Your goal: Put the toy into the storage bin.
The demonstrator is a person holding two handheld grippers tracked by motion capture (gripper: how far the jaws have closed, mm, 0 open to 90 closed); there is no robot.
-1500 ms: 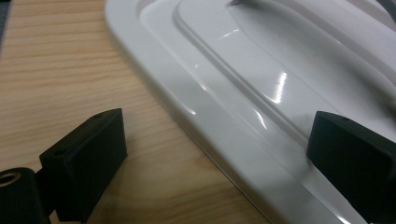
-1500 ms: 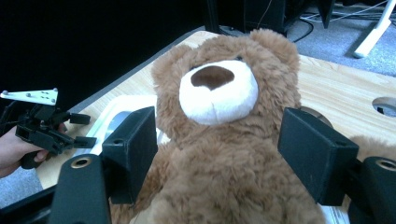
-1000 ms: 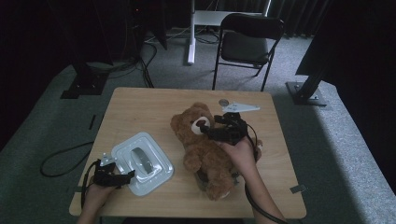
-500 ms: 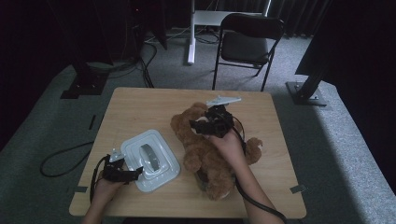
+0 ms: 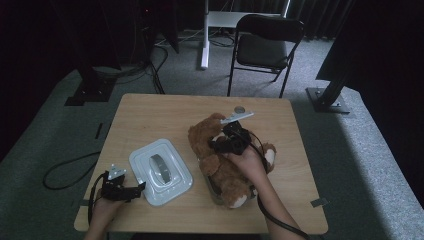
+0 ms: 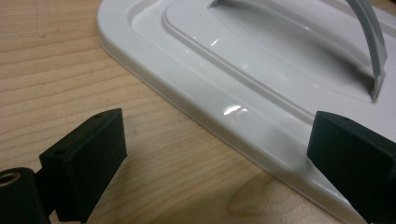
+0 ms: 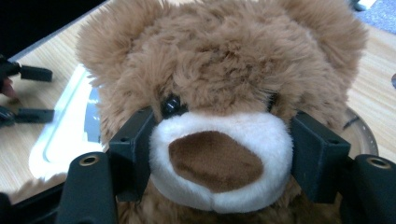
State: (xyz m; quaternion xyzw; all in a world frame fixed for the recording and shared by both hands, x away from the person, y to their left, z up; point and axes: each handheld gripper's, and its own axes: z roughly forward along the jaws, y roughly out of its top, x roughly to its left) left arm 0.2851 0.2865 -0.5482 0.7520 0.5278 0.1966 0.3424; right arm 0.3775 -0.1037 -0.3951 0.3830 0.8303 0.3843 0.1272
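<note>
A brown teddy bear (image 5: 225,172) lies on its back on the table's right half. My right gripper (image 5: 217,146) is over its face. In the right gripper view the two black jaws flank the white muzzle (image 7: 219,154) of the bear (image 7: 219,70); they have just been closing and their pads press its sides. A white lid (image 5: 181,187) with a grey handle (image 5: 160,167) lies left of the bear. My left gripper (image 5: 137,189) stands open at the lid's near-left edge. In the left gripper view one jaw is over the wood and the other over the lid's rim (image 6: 224,121).
The wooden table (image 5: 150,120) carries a small round object (image 5: 240,109) at its far edge. A round clear rim (image 7: 362,133) shows beneath the bear. A folding chair (image 5: 267,47) stands beyond the table, and a cable (image 5: 60,175) lies on the floor at left.
My right gripper has come down and toward the near side onto the bear's face, its jaws now around the muzzle. The left gripper has barely shifted by the lid.
</note>
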